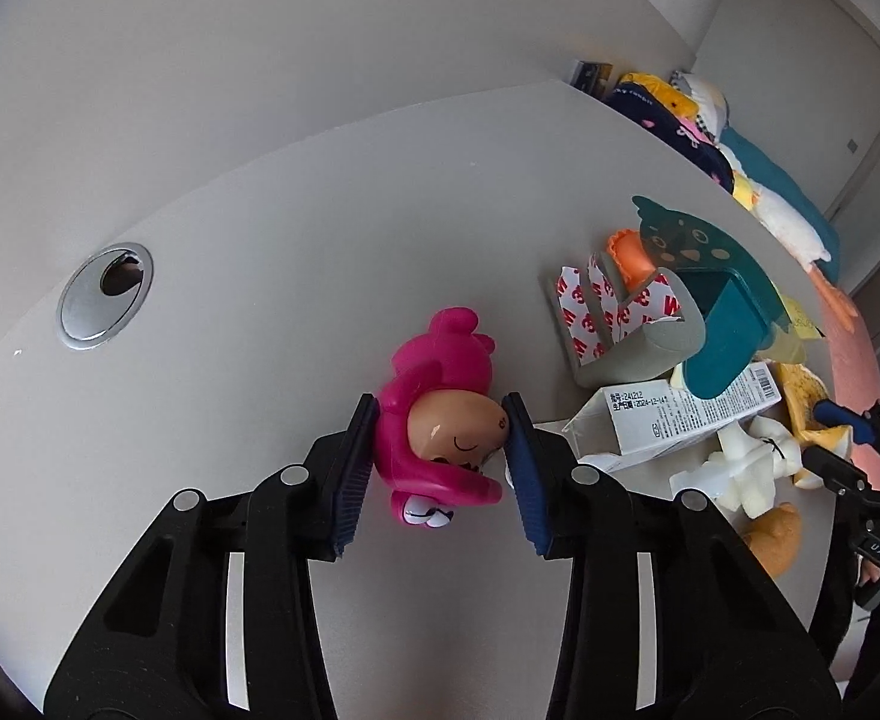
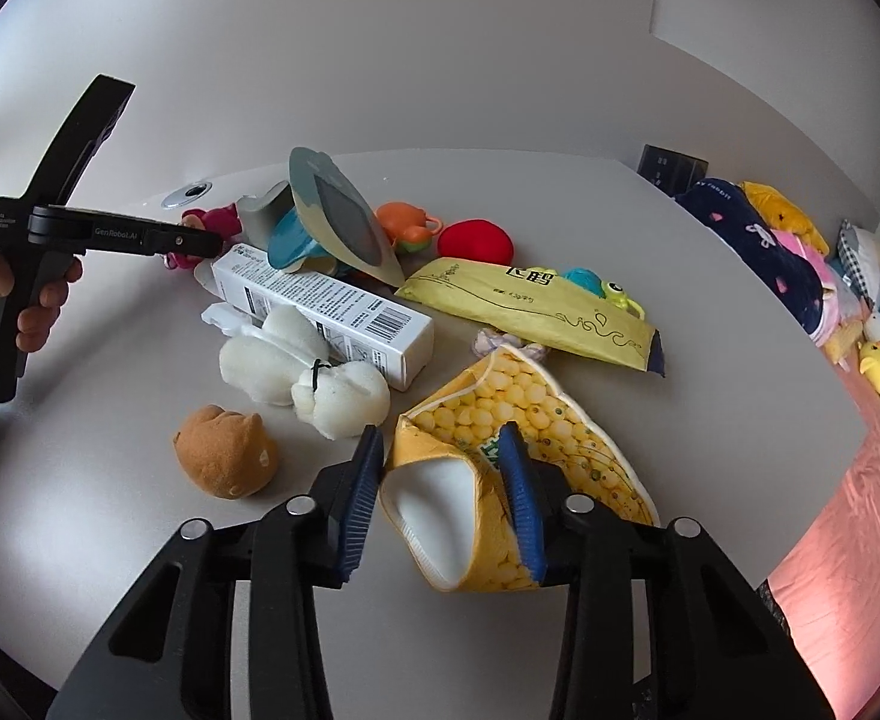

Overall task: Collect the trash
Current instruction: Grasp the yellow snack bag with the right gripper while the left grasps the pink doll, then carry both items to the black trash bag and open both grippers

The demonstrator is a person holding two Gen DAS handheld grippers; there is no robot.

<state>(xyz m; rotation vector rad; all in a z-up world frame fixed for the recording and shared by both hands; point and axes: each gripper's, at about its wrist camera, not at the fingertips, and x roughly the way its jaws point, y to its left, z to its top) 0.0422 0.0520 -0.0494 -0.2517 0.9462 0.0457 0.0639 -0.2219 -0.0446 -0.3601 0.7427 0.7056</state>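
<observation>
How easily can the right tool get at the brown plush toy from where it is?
Probably not right now: the right tool straddles the open corn-print bag. The brown plush toy sits uncovered just left of it.
</observation>
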